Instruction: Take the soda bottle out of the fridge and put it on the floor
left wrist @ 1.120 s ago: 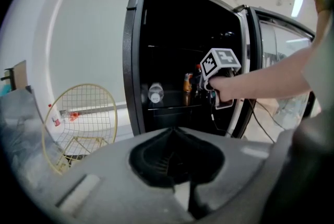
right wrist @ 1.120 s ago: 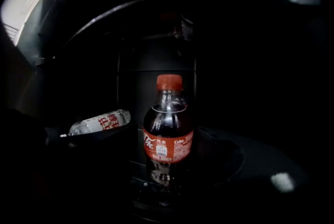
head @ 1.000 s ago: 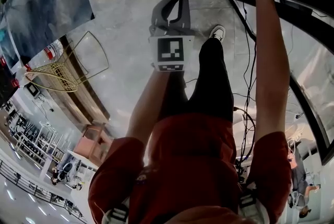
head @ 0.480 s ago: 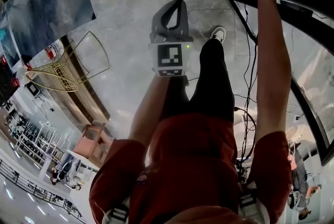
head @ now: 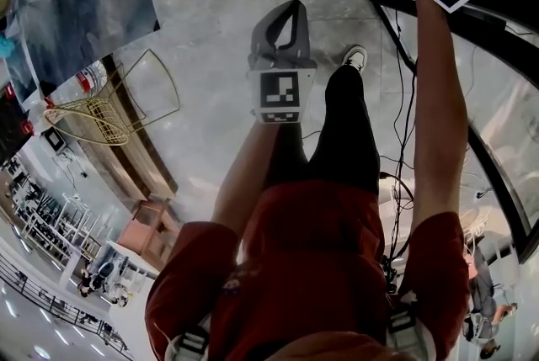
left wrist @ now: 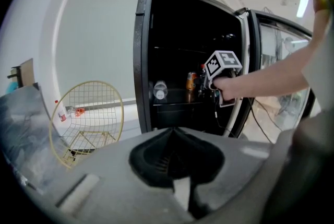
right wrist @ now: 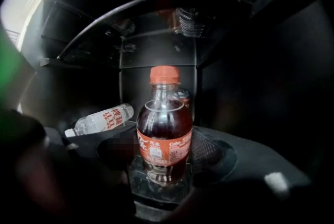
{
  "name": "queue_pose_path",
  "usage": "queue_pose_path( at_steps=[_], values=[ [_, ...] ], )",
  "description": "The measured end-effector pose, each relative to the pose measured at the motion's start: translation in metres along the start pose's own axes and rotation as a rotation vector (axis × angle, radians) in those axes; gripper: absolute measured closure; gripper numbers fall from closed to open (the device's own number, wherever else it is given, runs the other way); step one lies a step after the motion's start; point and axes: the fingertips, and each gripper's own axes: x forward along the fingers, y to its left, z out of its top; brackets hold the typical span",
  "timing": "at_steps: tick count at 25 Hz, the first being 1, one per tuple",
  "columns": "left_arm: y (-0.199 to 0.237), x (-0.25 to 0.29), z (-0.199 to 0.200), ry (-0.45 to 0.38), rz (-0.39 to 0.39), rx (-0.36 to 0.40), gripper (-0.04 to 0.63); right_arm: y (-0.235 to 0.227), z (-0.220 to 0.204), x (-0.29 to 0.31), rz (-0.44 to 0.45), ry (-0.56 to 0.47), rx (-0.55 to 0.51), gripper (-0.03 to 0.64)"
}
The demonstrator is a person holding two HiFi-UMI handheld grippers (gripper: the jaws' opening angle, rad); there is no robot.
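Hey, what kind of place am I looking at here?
Probably a big indoor hall or showroom rather than a home kitchen: a black fridge stands open on a polished stone floor, gold wire chairs sit nearby, and cables trail across it.

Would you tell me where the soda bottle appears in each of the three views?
Head view: not in it.
Left gripper view: soda bottle, probably the small orange shape just right of centre.
Right gripper view: soda bottle at centre, upright, red cap.
Shared landmark: the lying water bottle, left of it in both gripper views.
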Motion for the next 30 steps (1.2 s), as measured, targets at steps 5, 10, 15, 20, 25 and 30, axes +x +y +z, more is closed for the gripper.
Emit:
queue_pose_path(
  at_steps=[5, 10, 15, 20, 25, 30],
  values=[
    [0.002, -0.008, 0.008, -0.012, 0.005, -0.006, 0.595, 0.006, -0.008, -0.012, 0.022, 0.010, 0.009, 0.318],
    [0.000, -0.018, 0.025, -0.025, 0.010, -0.007, 0.595, 0.013, -0.012, -0.033, 0.059, 0.052, 0.001, 0.318],
    [0.001, -0.027, 0.044, -0.042, 0.021, -0.002, 0.595, 0.026, -0.020, -0.053, 0.102, 0.089, -0.007, 0.318],
    [0.001, -0.046, 0.063, -0.060, 0.027, -0.012, 0.595, 0.036, -0.020, -0.084, 0.124, 0.109, 0.004, 0.318],
    [-0.002, -0.072, 0.079, -0.070, -0.005, 0.000, 0.595, 0.052, -0.019, -0.130, 0.170, 0.142, -0.002, 0.318],
    [-0.003, -0.101, 0.100, -0.085, -0.009, 0.006, 0.595, 0.068, -0.005, -0.178, 0.225, 0.154, -0.013, 0.318]
  ],
)
